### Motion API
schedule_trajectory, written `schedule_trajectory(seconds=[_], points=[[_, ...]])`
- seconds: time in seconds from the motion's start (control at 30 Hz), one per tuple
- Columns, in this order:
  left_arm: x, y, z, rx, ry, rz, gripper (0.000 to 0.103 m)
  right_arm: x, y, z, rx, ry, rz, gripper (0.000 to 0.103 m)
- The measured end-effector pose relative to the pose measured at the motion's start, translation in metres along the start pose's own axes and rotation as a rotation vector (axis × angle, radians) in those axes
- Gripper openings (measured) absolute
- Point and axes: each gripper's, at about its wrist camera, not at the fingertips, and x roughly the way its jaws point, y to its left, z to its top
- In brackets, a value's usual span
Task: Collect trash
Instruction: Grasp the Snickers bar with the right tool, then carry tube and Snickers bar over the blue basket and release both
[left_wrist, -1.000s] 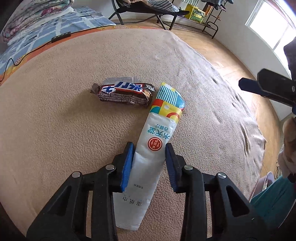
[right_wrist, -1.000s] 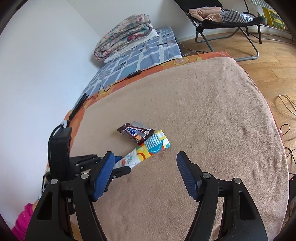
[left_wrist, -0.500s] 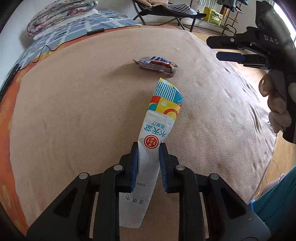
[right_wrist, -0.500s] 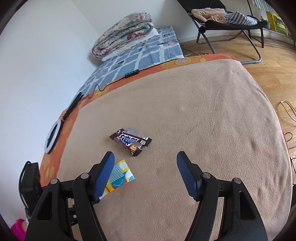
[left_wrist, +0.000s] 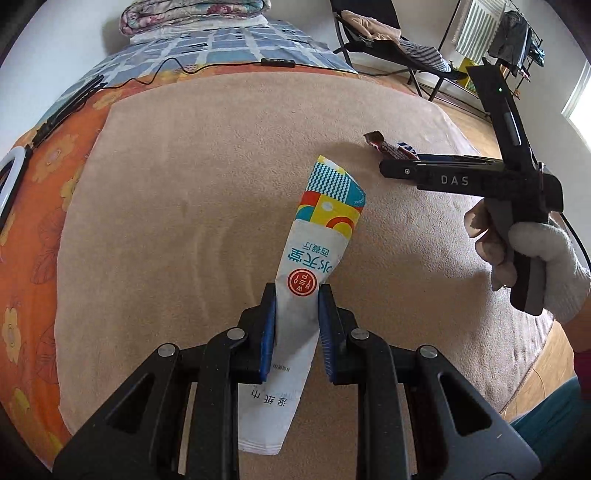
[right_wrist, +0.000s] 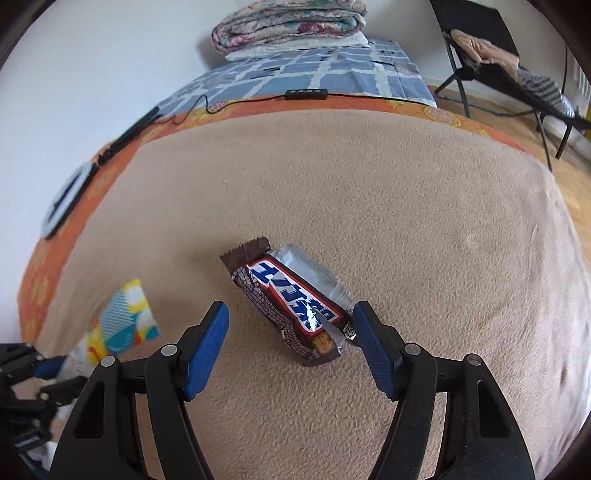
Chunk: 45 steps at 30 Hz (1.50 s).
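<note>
Left wrist: left gripper (left_wrist: 296, 314) jaws clamped on packet (left_wrist: 310, 266). Right wrist: right gripper (right_wrist: 291, 345) jaws released, straddling candy bar (right_wrist: 291, 301) on blanket (right_wrist: 406, 206).

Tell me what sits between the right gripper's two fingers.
In the right wrist view, the near end of the chocolate bar wrapper lies on the beige blanket between the open right gripper's fingers; neither finger clearly presses it.

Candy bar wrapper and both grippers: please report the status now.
Left gripper shut on white wipes packet. Right gripper open, straddling candy bar wrapper lying on beige blanket. Nothing in the way.
</note>
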Motion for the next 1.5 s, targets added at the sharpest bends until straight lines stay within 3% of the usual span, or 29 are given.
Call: schedule_trajectory(seconds=[0.07, 0.1, 0.13, 0.2, 0.27, 0.67, 0.9, 1.13, 1.5], points=[[-0.001, 0.004, -0.002, -0.017, 0.005, -0.007, 0.020, 0.002, 0.004, -0.001, -0.028, -0.010, -0.043, 0.069], [0.000, 0.006, -0.002, -0.025, 0.008, -0.010, 0.020, 0.002, 0.002, -0.001, -0.021, -0.011, -0.049, 0.064], [0.000, 0.008, -0.003, -0.030, 0.008, -0.011, 0.020, 0.001, 0.000, 0.000, -0.007, -0.017, -0.051, 0.056], [-0.002, 0.008, -0.005, -0.033, 0.009, -0.008, 0.020, -0.001, -0.006, 0.001, 0.022, -0.020, -0.054, 0.022], [-0.004, 0.007, -0.004, -0.036, 0.004, -0.008, 0.020, -0.003, -0.012, 0.001, 0.033, -0.024, -0.027, 0.011], [-0.055, -0.020, -0.015, -0.013, -0.088, 0.017, 0.020, -0.079, -0.003, -0.007, 0.011, -0.138, 0.005, 0.010], [-0.098, -0.038, -0.040, -0.007, -0.151, 0.017, 0.020, -0.133, 0.013, -0.023, 0.003, -0.192, 0.061, 0.010], [-0.131, -0.046, -0.072, -0.026, -0.179, -0.005, 0.020, -0.178, 0.044, -0.062, -0.039, -0.206, 0.111, 0.010], [-0.152, -0.064, -0.136, -0.026, -0.145, -0.033, 0.020, -0.215, 0.083, -0.151, -0.094, -0.157, 0.167, 0.010]])
